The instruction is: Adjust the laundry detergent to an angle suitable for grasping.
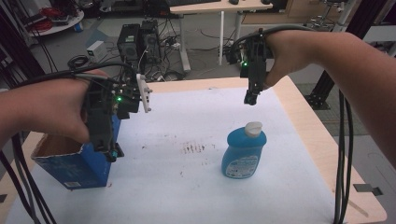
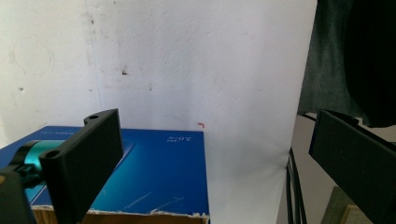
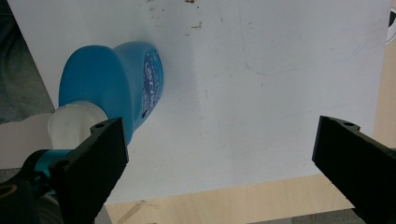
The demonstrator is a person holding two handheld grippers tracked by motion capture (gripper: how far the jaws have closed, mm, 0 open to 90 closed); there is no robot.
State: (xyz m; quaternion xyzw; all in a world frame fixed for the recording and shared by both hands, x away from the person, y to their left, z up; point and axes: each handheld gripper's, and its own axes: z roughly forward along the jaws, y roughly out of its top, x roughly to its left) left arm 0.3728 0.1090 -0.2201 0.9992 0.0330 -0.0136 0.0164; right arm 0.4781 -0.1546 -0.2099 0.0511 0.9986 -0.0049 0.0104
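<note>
A: Where's the blue bottle [image 1: 243, 153]?

B: Upright right of the tabletop's [image 1: 299, 116] middle, toward the right edge. Right gripper [image 1: 251, 99] hangs above it, jaws spread, empty.

A: Left gripper [image 1: 112, 152]?

B: Also released, over the open blue box [image 1: 79, 169] at the left edge.

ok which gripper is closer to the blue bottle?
Right. The right gripper hangs open just above and behind the blue bottle, not touching it. The left gripper is open across the table, over the blue cardboard box.
</note>
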